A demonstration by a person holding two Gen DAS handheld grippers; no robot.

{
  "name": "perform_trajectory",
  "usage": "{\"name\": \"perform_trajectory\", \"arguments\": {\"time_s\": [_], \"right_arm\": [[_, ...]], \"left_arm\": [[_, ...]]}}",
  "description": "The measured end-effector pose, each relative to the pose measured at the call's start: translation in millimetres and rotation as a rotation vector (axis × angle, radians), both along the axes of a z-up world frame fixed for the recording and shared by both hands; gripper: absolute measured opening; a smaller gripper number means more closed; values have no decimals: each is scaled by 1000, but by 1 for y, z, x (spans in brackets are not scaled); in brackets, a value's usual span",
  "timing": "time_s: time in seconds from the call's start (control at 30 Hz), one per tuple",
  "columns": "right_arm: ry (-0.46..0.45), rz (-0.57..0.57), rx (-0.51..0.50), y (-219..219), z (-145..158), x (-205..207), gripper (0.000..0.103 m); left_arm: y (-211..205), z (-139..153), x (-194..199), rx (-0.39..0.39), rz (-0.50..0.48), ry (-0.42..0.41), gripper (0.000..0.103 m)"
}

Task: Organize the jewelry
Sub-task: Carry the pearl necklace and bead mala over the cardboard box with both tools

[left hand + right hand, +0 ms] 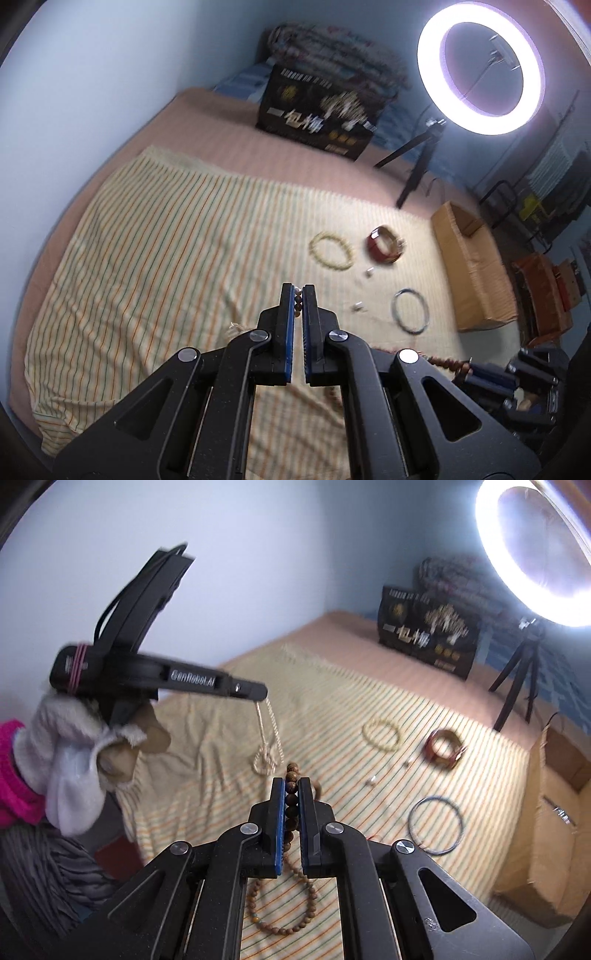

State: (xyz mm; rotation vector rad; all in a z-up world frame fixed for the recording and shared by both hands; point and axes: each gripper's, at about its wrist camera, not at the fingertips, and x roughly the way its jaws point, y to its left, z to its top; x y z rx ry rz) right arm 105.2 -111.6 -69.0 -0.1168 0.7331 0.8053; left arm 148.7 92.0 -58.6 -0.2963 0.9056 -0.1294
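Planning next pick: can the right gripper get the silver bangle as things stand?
Probably not yet. The right gripper is shut on the wooden bead strand. The silver bangle lies alone on the striped cloth just ahead to its right, nothing blocking; free the jaws first.

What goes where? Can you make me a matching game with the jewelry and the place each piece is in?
Things:
1. wooden beads
2. pale chain
3. red bangle

Places:
A. lying on the striped cloth
B. hanging from the left tool
C. pinched in the right tool

Pairs: 1-C, 2-B, 3-A
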Motion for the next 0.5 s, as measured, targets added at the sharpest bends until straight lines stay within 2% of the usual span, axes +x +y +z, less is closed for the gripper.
{"name": "perform_trajectory", "arguments": {"time_s": [0.17, 0.5], "right_arm": [[-58, -39, 40, -24, 30, -2, 5], [-131, -125, 79, -72, 72, -9, 5]], "left_arm": [[-11, 36, -12, -16, -21, -82, 2], [-42, 88, -22, -11, -91, -177, 2]]}}
